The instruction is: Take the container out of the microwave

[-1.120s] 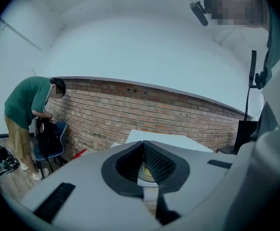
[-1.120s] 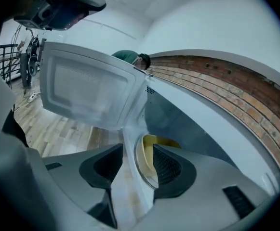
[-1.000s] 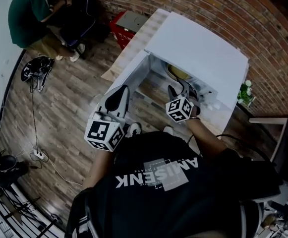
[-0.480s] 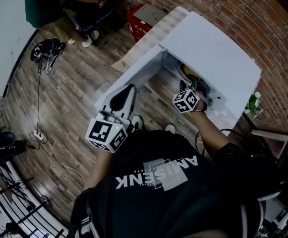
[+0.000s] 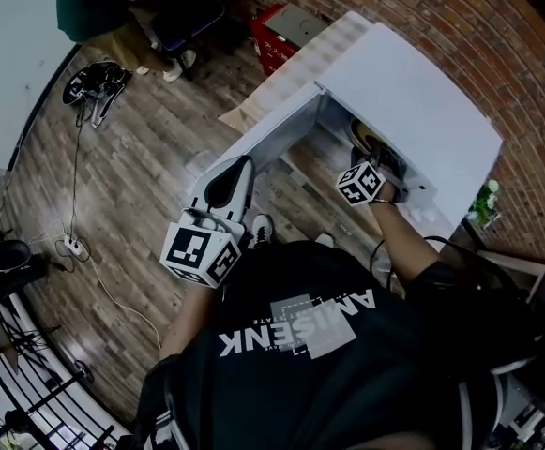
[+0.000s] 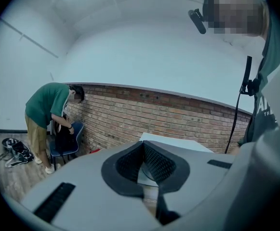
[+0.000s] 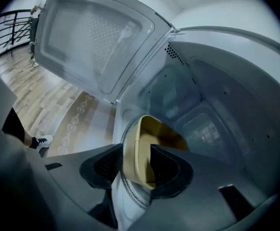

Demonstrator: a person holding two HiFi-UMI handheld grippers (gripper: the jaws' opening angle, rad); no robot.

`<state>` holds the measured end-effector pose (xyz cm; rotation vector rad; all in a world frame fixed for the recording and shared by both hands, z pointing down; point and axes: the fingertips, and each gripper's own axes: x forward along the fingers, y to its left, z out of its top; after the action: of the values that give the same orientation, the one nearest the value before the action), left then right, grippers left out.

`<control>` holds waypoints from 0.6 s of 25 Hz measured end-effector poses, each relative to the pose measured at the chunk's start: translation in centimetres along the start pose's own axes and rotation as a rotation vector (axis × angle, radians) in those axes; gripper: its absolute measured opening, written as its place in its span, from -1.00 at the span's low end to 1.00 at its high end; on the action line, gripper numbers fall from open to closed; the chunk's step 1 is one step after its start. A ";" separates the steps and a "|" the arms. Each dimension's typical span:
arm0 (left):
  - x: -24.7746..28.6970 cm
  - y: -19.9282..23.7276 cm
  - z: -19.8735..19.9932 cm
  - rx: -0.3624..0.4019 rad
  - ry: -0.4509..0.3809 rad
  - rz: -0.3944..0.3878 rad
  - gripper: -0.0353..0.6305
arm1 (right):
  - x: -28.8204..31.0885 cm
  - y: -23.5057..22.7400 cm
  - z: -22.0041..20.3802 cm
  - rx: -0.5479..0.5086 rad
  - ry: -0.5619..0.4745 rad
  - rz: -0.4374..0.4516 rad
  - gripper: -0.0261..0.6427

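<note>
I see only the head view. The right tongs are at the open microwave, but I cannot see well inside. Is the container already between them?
Observer: Yes. In the right gripper view the near wall of the yellow container stands between the right tongs, one jaw inside it and one outside.
Operator: Are they closed on it?
Observer: It seems not. The jaws stand well apart, on either side of the wall, and I see no clamping yet.
Operator: And do the left tongs hold anything?
Observer: No. In the left gripper view the left tongs are shut with nothing between them. They point at the brick wall.
</note>
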<state>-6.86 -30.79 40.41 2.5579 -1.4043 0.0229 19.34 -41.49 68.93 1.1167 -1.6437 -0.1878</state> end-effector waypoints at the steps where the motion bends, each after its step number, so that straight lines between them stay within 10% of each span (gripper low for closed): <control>1: 0.0 0.2 0.2 -0.003 -0.004 0.006 -0.86 | 0.1 -0.2 0.0 0.003 0.000 0.000 -0.36; 15: -0.7 2.5 1.8 -0.034 -0.055 0.032 -0.86 | 0.5 -0.8 -0.2 0.050 0.013 0.044 -0.67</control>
<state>-9.50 -31.85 39.08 2.5262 -1.4528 -0.0660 19.93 -42.17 68.84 1.1159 -1.6679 -0.1107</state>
